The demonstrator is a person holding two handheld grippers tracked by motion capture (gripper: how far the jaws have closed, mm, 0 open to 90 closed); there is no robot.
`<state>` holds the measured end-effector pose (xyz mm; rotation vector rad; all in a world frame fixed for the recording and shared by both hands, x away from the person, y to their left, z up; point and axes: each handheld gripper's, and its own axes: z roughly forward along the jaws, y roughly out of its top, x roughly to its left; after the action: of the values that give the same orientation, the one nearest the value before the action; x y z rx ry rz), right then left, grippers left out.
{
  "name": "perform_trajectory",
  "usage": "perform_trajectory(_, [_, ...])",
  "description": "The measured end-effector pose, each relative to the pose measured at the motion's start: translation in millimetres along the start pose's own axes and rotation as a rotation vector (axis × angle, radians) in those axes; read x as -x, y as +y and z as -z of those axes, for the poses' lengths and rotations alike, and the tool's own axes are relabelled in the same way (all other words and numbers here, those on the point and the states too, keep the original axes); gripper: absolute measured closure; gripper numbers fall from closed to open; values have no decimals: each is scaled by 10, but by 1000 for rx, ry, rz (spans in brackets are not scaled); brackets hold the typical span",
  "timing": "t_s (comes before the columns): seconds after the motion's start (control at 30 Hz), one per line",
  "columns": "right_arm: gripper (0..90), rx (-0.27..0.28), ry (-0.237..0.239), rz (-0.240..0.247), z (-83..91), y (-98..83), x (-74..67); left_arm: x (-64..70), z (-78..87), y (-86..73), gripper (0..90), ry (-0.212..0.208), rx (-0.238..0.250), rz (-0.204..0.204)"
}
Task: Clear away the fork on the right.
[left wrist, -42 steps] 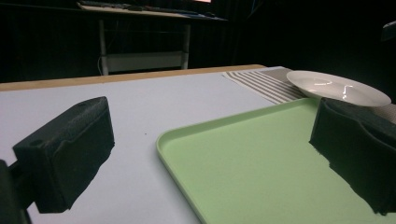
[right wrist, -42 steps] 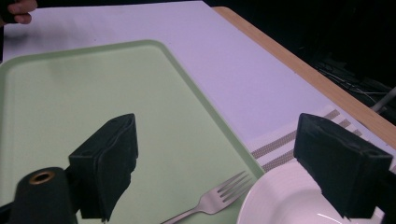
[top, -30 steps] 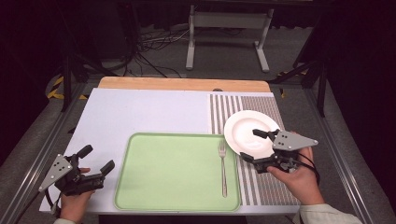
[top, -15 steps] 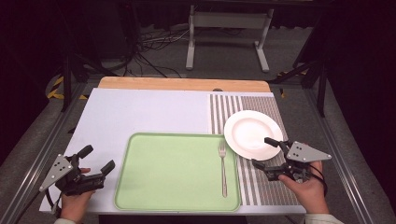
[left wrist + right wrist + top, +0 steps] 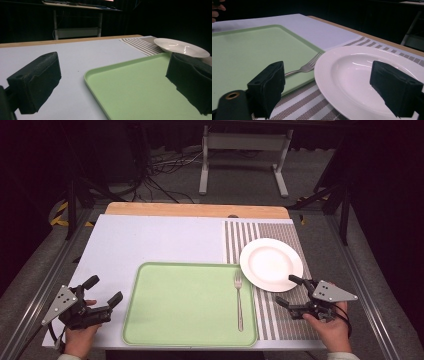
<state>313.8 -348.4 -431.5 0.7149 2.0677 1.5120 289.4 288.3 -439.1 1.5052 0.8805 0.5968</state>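
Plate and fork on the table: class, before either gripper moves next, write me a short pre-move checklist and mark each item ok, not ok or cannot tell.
1. Right gripper open, holding nothing: ok.
2. Left gripper open, holding nothing: ok.
3. Plate empty and lying flat on the striped mat: ok.
4. Fork lying inside the green tray, along its right side, tines away from the person: ok.
5. Plate rim apart from the tray edge: cannot tell; they look very close in the high view.
6. Right gripper's jaws aimed at the plate's near rim: ok.
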Motion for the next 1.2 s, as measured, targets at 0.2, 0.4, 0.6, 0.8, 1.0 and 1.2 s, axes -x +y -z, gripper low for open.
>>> perform_trajectory(0.2, [137, -25, -5, -32, 15, -134, -2, 2, 1, 1, 3, -1, 1, 1])
perform_trajectory(0.4, [136, -22, -32, -57, 29, -221, 9, -8, -11, -18, 3, -2, -7, 8])
perform_trajectory(0.6, [143, -19, -51, -67, 29, -225, 22, -9, -10, -21, 3, 0, -7, 7])
perform_trajectory(0.8, [143, -9, -59, -88, 27, -223, 29, -20, -3, -23, 3, 2, -9, 13])
perform_trajectory(1.0, [143, -10, -76, -105, 38, -227, 39, -16, -6, -24, 2, 4, -10, 20])
perform_trajectory(1.2, [142, -17, -77, -102, 31, -224, 36, -19, -2, -23, 2, 7, -8, 20])
